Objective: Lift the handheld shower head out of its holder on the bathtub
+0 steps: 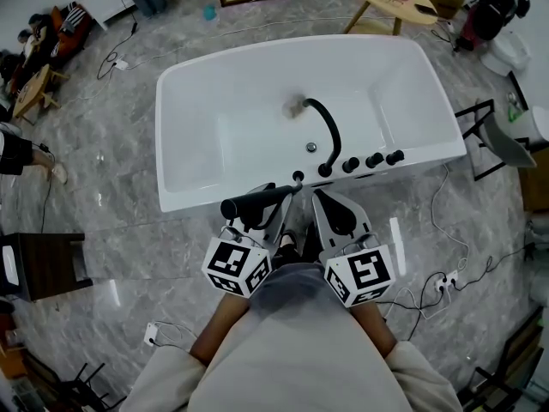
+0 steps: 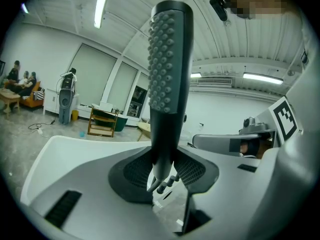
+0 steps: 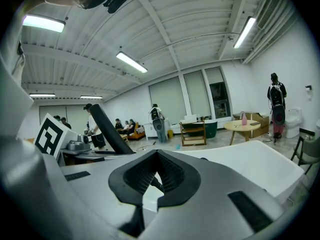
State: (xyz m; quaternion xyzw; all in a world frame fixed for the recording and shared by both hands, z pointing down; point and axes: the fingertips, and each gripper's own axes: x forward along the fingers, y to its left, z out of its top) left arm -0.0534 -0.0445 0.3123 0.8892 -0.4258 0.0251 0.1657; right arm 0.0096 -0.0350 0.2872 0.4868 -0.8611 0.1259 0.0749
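Observation:
The handheld shower head [image 1: 256,202] is a black wand with a nubbed face. It lies level just in front of the white bathtub's [image 1: 171,136] near rim, with my left gripper [image 1: 273,197] shut on it. In the left gripper view the shower head [image 2: 167,79] stands straight up from the jaws of the left gripper [image 2: 162,169]. Its small black holder [image 1: 298,177] sits on the rim beside it. My right gripper [image 1: 328,199] hovers just right of the wand, shut and holding nothing. In the right gripper view the shower head [image 3: 107,129] leans at the left, clear of the right gripper [image 3: 156,164].
A curved black faucet [image 1: 326,127] and a row of black knobs [image 1: 373,159] stand on the tub's near right rim. A black chair [image 1: 493,136] is right of the tub, with a dark stool [image 1: 43,264] at left. Cables and a power strip [image 1: 446,277] lie on the floor.

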